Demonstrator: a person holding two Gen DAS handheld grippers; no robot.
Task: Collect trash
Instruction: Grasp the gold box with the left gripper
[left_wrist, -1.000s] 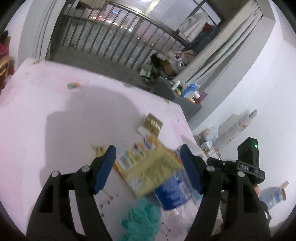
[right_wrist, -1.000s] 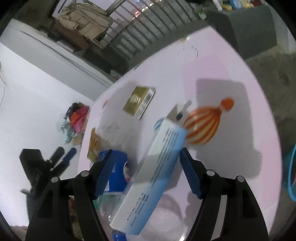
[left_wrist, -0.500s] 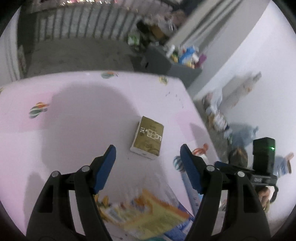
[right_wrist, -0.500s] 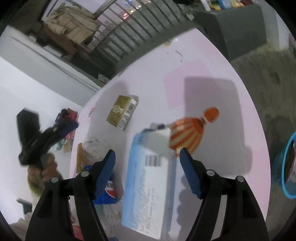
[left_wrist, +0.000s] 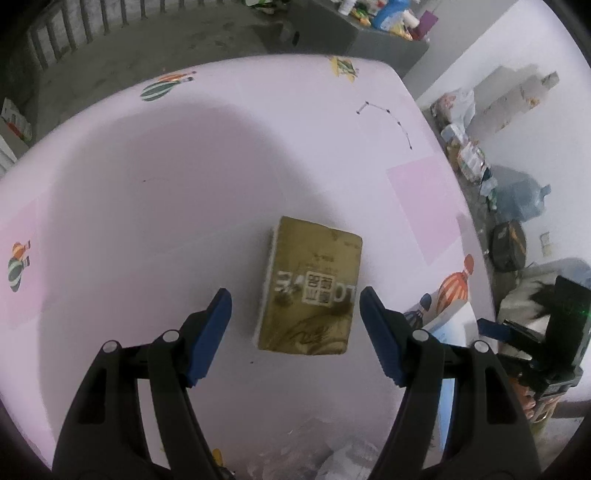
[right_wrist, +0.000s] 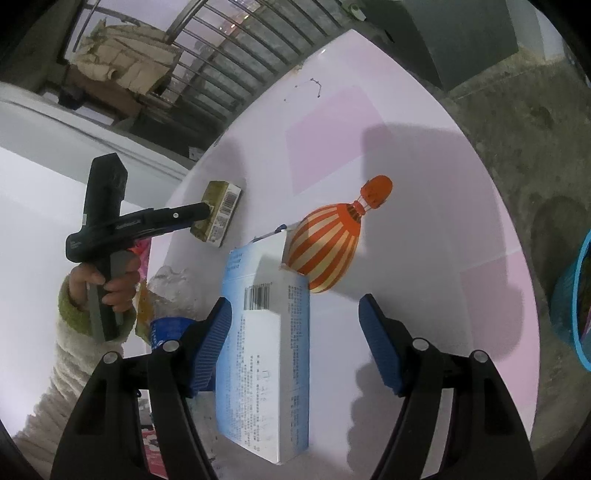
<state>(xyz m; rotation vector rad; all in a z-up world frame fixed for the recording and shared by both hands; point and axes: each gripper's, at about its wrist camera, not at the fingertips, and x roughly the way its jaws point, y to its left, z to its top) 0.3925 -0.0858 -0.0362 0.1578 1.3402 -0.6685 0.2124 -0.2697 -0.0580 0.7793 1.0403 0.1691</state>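
Observation:
A gold packet lies flat on the pink table. My left gripper is open, its blue fingers on either side of the packet's near end, just above it. In the right wrist view the packet sits at the left, with the left gripper's finger over it. A white and blue carton lies on the table. My right gripper is open above it, the carton closer to its left finger.
A crumpled clear wrapper, a blue can and a yellow packet lie left of the carton. A blue bin stands off the table's right edge. Balloon prints mark the tablecloth. Clutter lines the floor by the wall.
My left gripper moved forward from the yellow packet and can to straddle the gold packet. My right gripper let go of the carton, which now lies flat on the table.

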